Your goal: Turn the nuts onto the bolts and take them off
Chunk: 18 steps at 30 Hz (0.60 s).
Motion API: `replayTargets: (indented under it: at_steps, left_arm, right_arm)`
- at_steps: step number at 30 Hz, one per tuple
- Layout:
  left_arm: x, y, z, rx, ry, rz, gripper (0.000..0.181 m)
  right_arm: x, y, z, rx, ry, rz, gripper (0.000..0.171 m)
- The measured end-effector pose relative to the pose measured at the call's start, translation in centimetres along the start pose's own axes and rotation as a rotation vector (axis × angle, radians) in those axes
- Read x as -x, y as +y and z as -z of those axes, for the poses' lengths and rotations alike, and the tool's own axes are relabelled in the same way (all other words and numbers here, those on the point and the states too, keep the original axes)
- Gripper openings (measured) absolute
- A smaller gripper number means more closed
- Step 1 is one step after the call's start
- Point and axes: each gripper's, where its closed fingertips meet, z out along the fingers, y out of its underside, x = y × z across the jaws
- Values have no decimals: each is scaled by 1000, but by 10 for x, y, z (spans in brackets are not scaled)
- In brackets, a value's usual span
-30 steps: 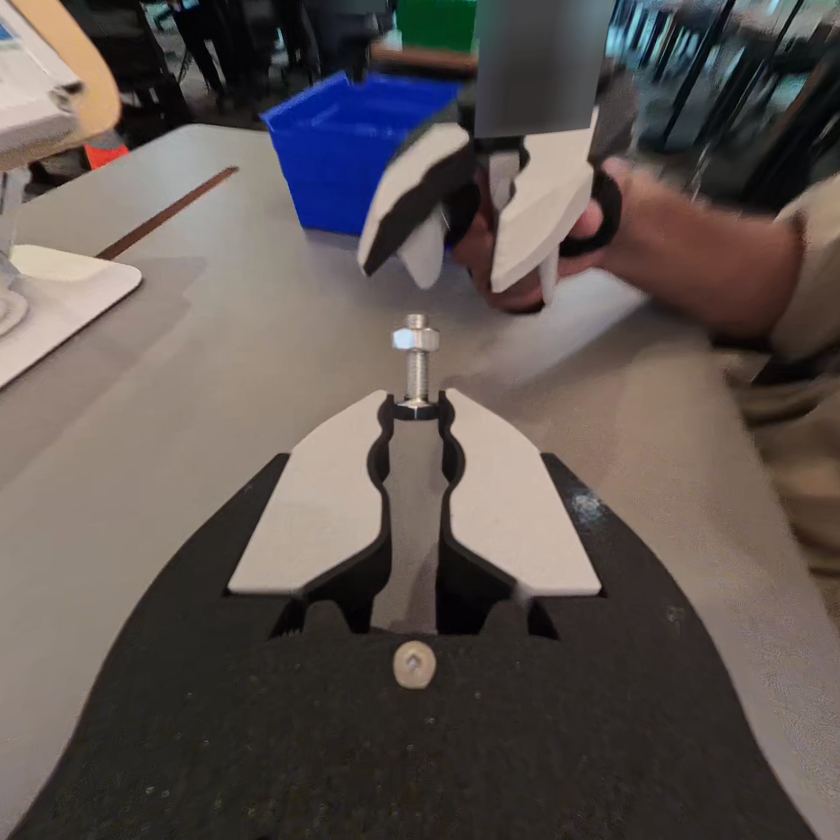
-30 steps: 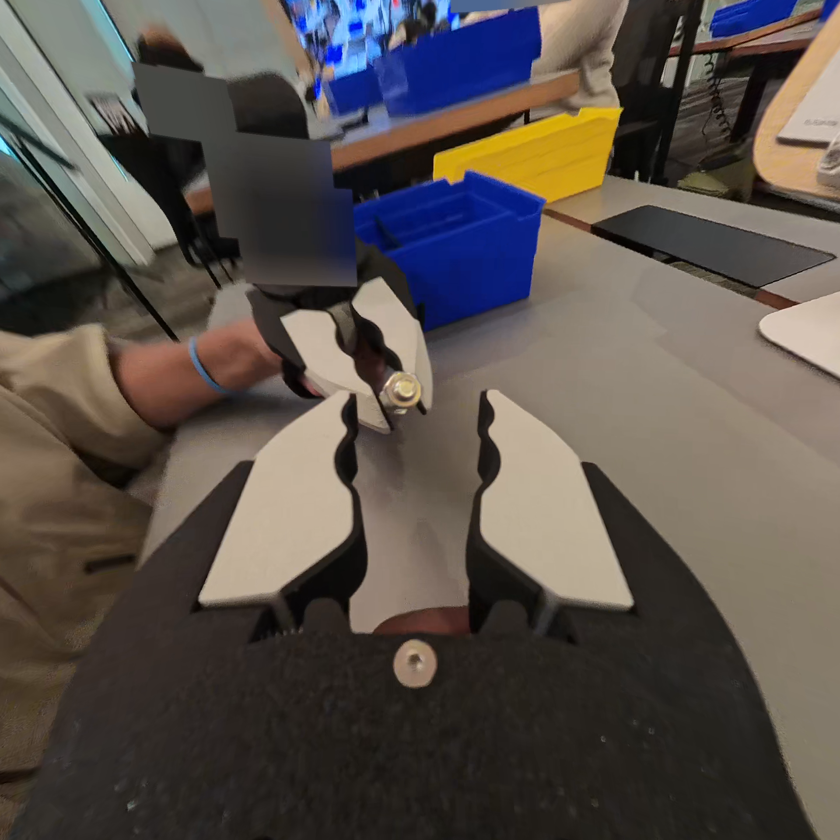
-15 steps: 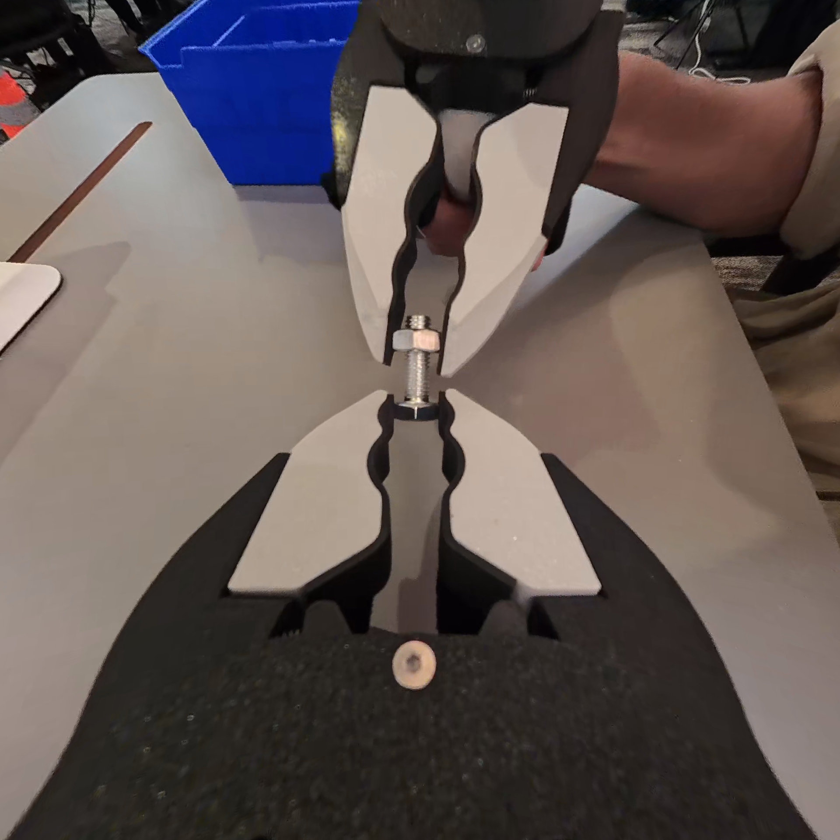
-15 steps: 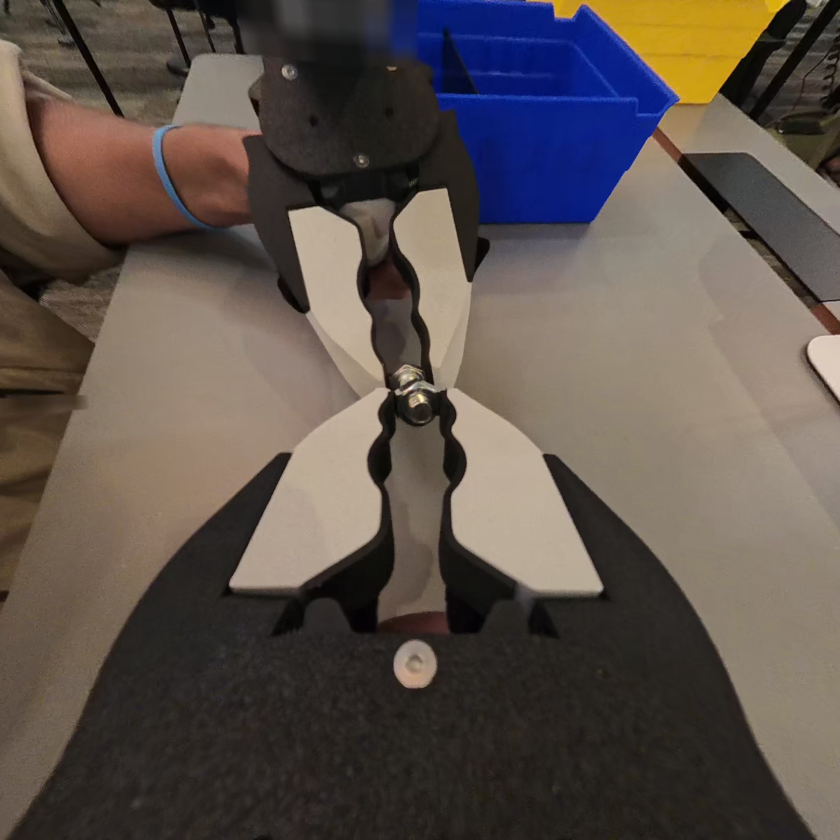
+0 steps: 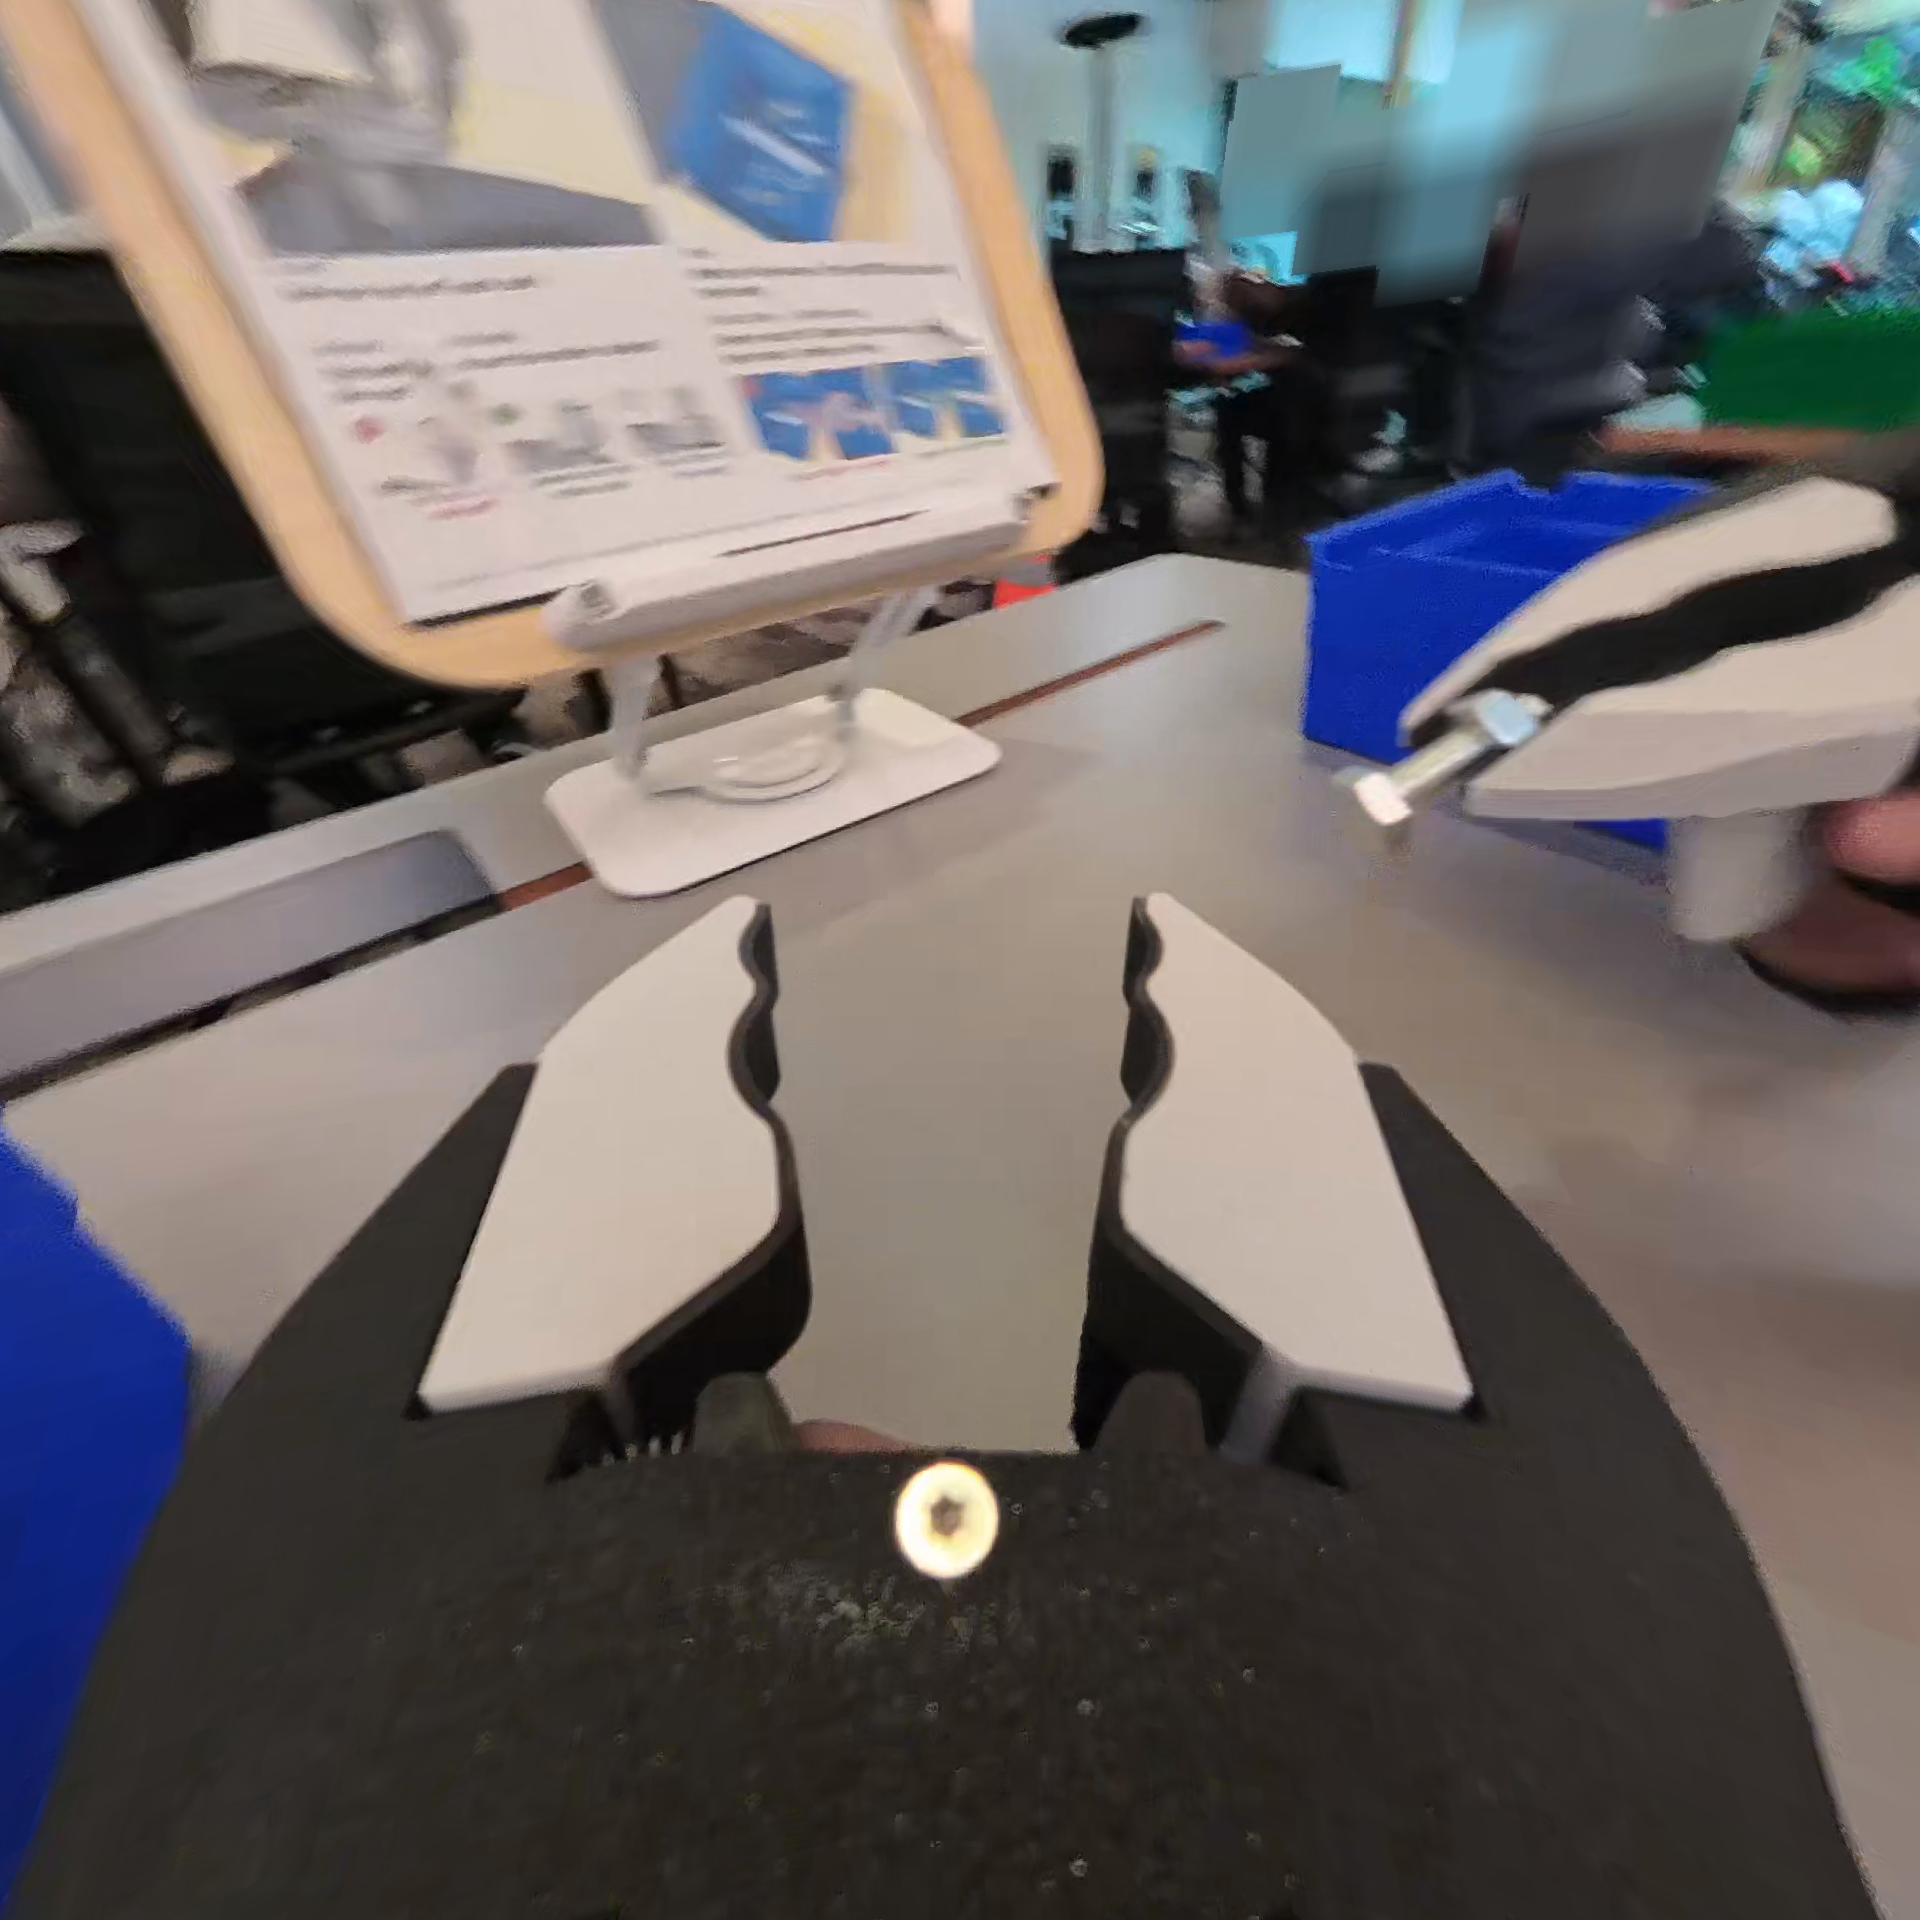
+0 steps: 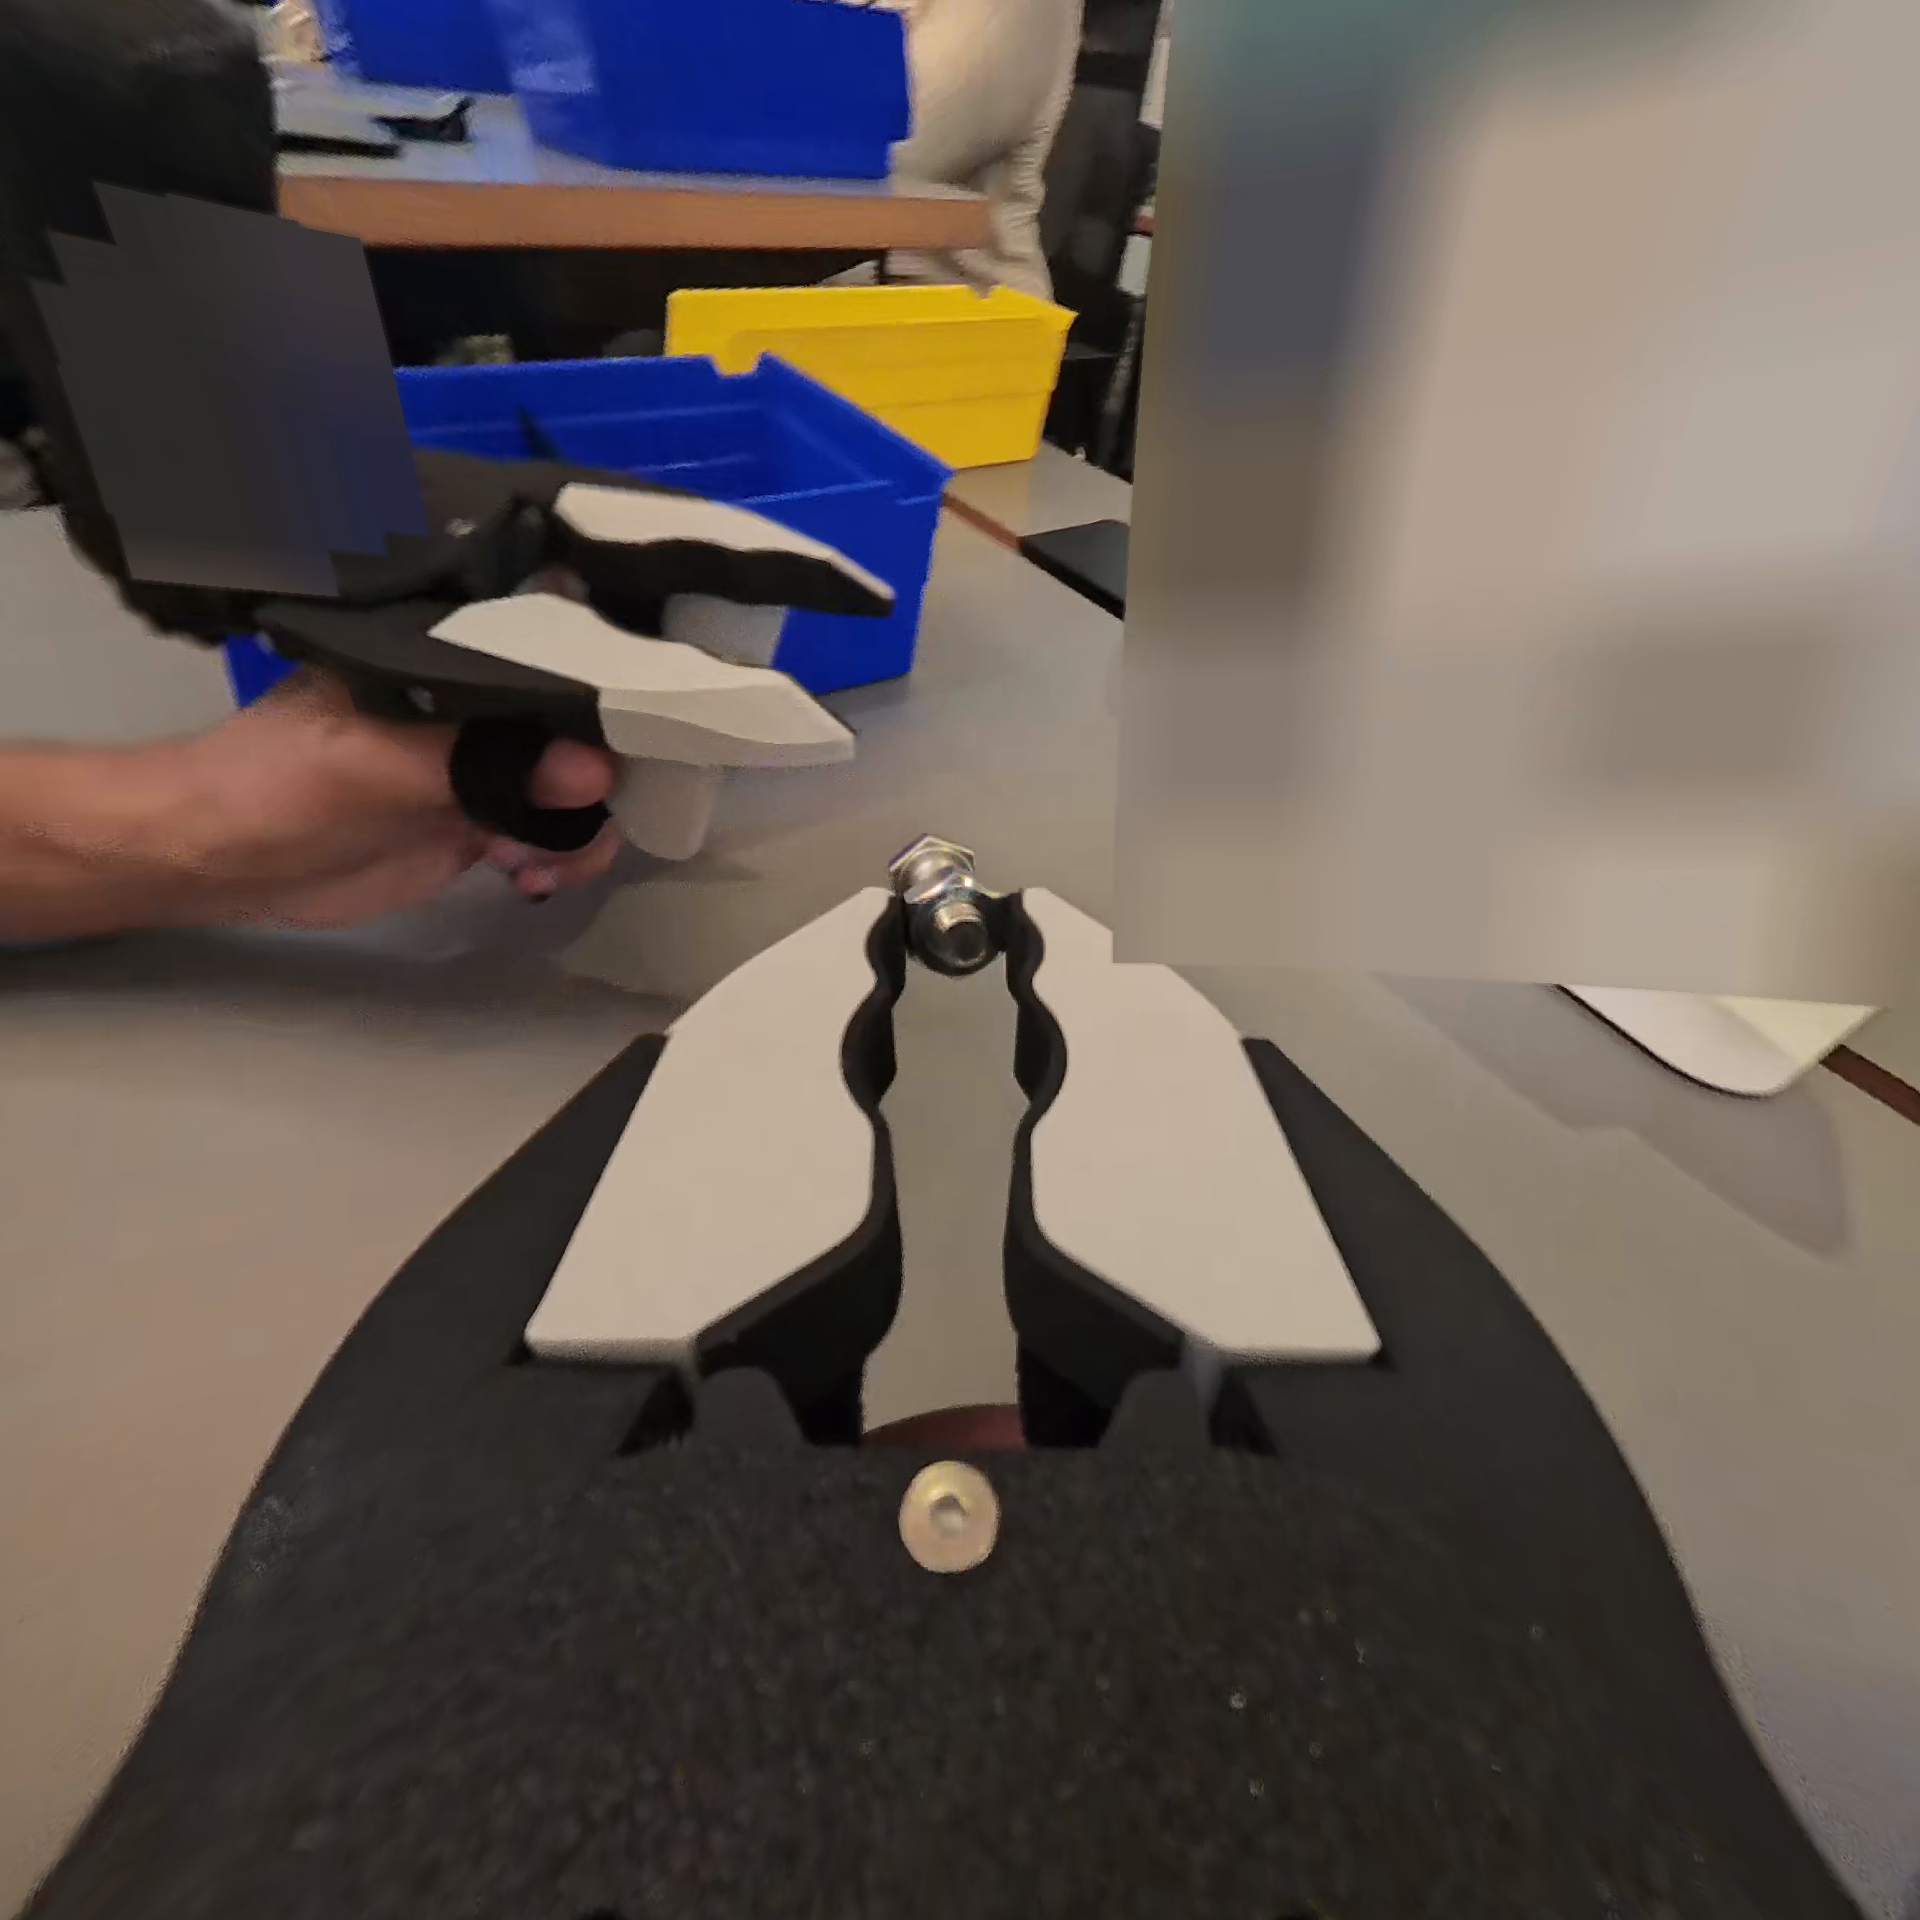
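Observation:
A silver bolt with a nut on it (image 6: 943, 914) sits between the tips of my right gripper (image 6: 948, 902), which is shut on it above the grey table (image 6: 312, 1143). In the left wrist view the same bolt (image 5: 1449, 753) sticks out of the right gripper (image 5: 1455, 756) at the right edge, head pointing down-left. My left gripper (image 5: 945, 925) is open and empty over the table. It also shows in the right wrist view (image 6: 871, 670), open, held by a hand to the left of the bolt and apart from it.
A blue bin (image 6: 727, 468) stands at the back of the table, with a yellow bin (image 6: 883, 364) behind it. A document stand (image 5: 623, 312) on a white base (image 5: 769, 800) stands ahead of the left gripper. Another blue thing (image 5: 62, 1455) is at its lower left.
My left gripper has let go of the bolt, opened and swung away to the left. My right gripper has shut on the nut end and now holds the bolt alone.

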Motion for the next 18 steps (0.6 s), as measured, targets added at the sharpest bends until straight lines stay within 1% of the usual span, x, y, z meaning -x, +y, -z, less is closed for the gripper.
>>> replayTargets:
  at_steps: [2,4,9,13,15,18]
  left_arm:
    - [10,9,0,-4,-58,95,63]
    - [12,19,-3,22,-66,169,61]
    - [9,17,-2,18,-56,170,54]
    - [8,18,-3,28,-26,192,53]
    - [7,18,-4,29,-4,206,55]
    - [5,20,-6,47,19,215,55]
  right_arm:
    - [-8,1,0,-2,55,-34,18]
    - [-14,4,0,11,98,-46,18]
    - [-25,8,4,20,132,-69,18]
    - [-30,6,8,3,149,-78,18]
    - [-32,0,12,-22,170,-70,18]
    - [-44,-18,28,-99,231,-67,18]
